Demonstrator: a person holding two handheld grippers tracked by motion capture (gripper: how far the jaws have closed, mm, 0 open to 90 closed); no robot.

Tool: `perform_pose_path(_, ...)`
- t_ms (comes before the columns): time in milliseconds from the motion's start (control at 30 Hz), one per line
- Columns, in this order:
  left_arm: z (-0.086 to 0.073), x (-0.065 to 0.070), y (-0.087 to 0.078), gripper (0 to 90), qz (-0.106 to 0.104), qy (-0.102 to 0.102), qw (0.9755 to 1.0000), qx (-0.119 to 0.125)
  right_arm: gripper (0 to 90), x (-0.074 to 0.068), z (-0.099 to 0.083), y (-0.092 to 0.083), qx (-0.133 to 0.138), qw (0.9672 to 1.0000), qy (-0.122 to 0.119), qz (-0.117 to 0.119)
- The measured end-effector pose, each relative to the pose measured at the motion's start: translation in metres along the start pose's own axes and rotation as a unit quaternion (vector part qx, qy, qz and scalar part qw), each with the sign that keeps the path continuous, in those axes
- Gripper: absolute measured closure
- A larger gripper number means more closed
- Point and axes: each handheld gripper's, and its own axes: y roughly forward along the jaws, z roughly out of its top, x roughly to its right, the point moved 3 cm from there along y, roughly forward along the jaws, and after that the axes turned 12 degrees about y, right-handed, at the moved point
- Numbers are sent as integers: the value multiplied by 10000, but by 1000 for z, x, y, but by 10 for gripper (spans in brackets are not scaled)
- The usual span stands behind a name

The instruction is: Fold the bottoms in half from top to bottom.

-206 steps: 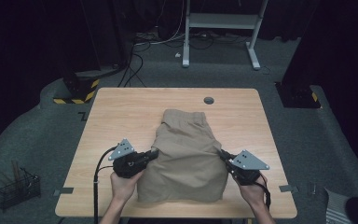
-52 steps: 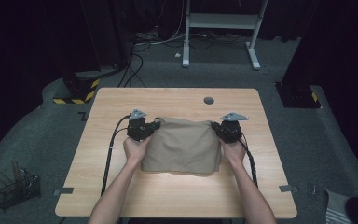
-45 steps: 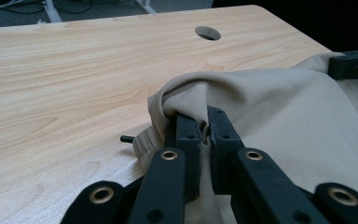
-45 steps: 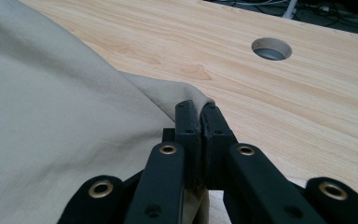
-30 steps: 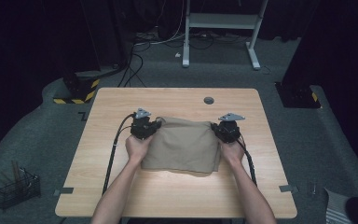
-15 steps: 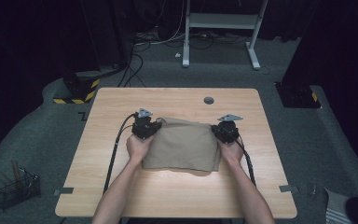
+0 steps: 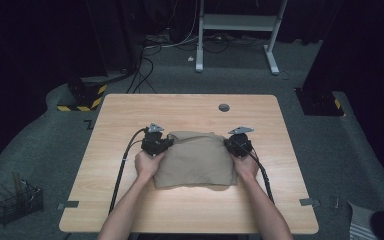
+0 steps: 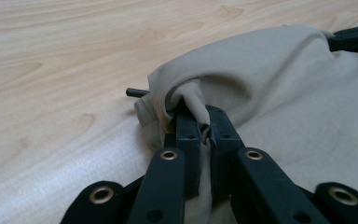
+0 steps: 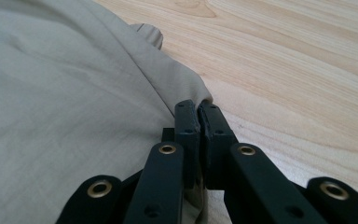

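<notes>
Beige cloth [image 7: 195, 160] pinched in both claws

The folded cloth [image 7: 195, 159] lies mid-table [image 7: 130, 115], left gripper [image 7: 166, 143] and right gripper [image 7: 230, 142] at its far corners.

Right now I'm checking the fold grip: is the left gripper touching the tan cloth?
Touching. In the left gripper view the left gripper has its jaws shut on a bunched edge of the tan cloth, fabric pinched between them.
</notes>
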Motion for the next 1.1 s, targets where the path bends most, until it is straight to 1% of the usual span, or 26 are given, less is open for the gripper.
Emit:
perform_pose_path(67,0,0,-1,849,-59,-134,9999,29,865,0,-1,0,-10,10000,19,1)
perform_pose_path(100,0,0,-1,846,-59,-134,9999,29,865,0,-1,0,-10,10000,19,1)
perform_pose_path(133,1,-1,-1,838,-62,-179,9998,57,862,-1,1,0,-70,10000,7,-47)
perform_pose_path(167,1,-1,-1,829,-71,-211,9997,80,856,-1,1,0,-72,10000,2,-66)
perform_pose_path(267,4,-3,-5,780,-9,-146,9998,123,830,1,1,-1,-35,10000,82,-21)
perform_pose_path(333,6,-4,-9,729,56,-156,9997,167,802,3,1,-3,-11,9999,164,15)
perform_pose_path(367,6,-4,-9,689,56,-156,9997,167,802,3,1,-3,-11,9999,164,15)
perform_pose_path(433,8,-6,-14,600,217,-175,9995,148,754,3,1,-6,19,9998,195,23)
perform_pose_path(467,9,-7,-16,571,264,-165,9994,134,734,4,1,-8,39,9998,211,46)
perform_pose_path(533,10,-9,-19,513,311,-151,9993,127,679,5,2,-10,92,9996,252,81)
perform_pose_path(567,10,-9,-19,484,311,-151,9993,127,653,6,3,-12,105,9994,313,93)
perform_pose_path(600,10,-11,-22,460,364,-145,9991,135,631,8,3,-14,129,9992,352,99)
perform_pose_path(633,10,-11,-22,442,364,-145,9991,135,631,8,3,-14,129,9992,352,99)
perform_pose_path(667,11,-11,-27,419,428,-137,9988,179,593,11,5,-18,204,9989,401,111)
perform_pose_path(700,11,-11,-27,410,428,-137,9988,179,578,11,6,-21,243,9987,426,127)
perform_pose_path(733,15,-10,-33,405,450,-118,9985,306,569,11,7,-25,301,9985,423,143)
perform_pose_path(767,15,-10,-33,395,450,-118,9985,306,569,11,7,-25,301,9985,423,143)
perform_pose_path(800,21,-3,-38,390,455,47,9979,454,556,9,10,-32,444,9983,347,178)
perform_pose_path(833,24,1,-40,387,441,139,9974,546,553,7,12,-36,545,9978,313,223)
perform_pose_path(900,31,9,-43,384,298,209,9964,772,551,1,16,-43,710,9965,272,357)
perform_pose_path(933,31,9,-43,383,298,209,9964,772,550,-3,18,-44,742,9961,231,426)
perform_pose_path(967,37,16,-41,378,176,314,9960,817,549,-8,19,-44,753,9958,174,482)
perform_pose_path(1067,42,26,-33,375,65,505,9959,748,550,-22,22,-43,769,9947,62,685)
perform_pose_path(1100,42,26,-33,374,65,505,9959,748,550,-26,22,-41,757,9946,15,717)
